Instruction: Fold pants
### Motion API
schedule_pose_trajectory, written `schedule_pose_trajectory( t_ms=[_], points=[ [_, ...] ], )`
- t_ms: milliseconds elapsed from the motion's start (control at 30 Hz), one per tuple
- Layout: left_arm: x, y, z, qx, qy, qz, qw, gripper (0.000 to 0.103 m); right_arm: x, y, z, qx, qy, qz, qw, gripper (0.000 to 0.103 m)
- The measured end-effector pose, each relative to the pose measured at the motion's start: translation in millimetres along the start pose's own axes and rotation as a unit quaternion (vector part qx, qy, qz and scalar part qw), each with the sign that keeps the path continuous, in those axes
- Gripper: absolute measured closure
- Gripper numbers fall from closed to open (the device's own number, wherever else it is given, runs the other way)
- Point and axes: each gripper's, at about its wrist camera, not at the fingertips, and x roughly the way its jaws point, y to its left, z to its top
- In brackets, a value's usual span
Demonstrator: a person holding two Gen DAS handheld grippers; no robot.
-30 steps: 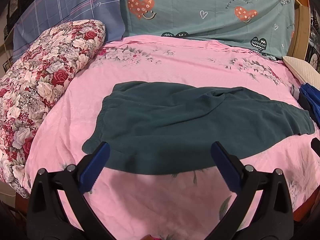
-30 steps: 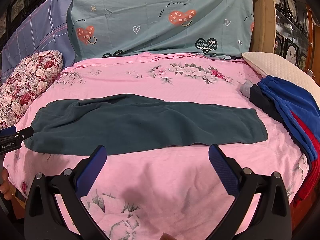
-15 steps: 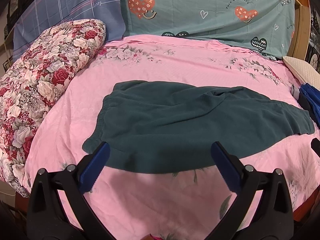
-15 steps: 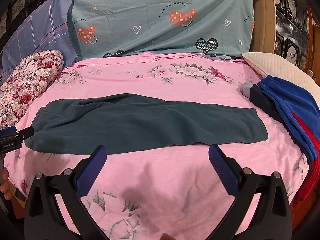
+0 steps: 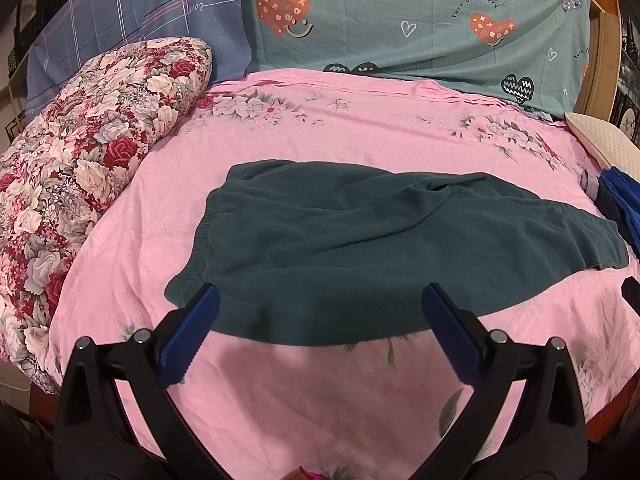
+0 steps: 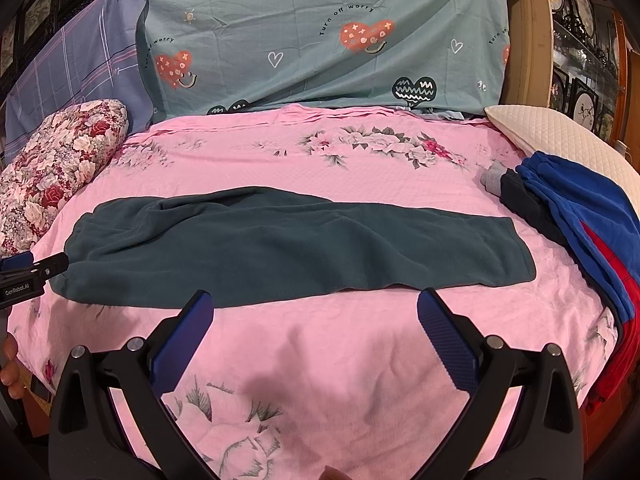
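Note:
Dark teal fleece pants (image 5: 360, 240) lie flat on the pink floral bedsheet (image 5: 360, 128), folded lengthwise with one leg over the other, waistband to the left and cuffs to the right. In the right wrist view the same pants (image 6: 288, 248) stretch across the bed. My left gripper (image 5: 320, 320) is open just in front of the near edge by the waistband, holding nothing. My right gripper (image 6: 314, 316) is open, hanging over bare sheet just short of the pants' near edge. The left gripper's tip (image 6: 36, 268) shows at the left edge of the right wrist view, next to the waistband.
A rolled floral quilt (image 5: 80, 184) lies along the left side. Teal heart-print bedding (image 6: 328, 36) and plaid bedding (image 5: 132, 20) stand against the headboard. A pile of blue, red and dark clothes (image 6: 592, 232) and a white pillow (image 6: 560, 136) occupy the right side.

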Motion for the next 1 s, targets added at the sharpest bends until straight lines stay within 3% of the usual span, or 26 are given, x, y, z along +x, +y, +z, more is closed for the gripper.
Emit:
schedule_pose_trajectory(
  t_ms=[1000],
  points=[
    [-3.0, -1.6, -2.4, -0.003, 0.003, 0.001, 1.0000, 0.002, -1.2, 8.0, -1.5, -0.003, 0.001, 0.001, 1.000, 0.001]
  ],
)
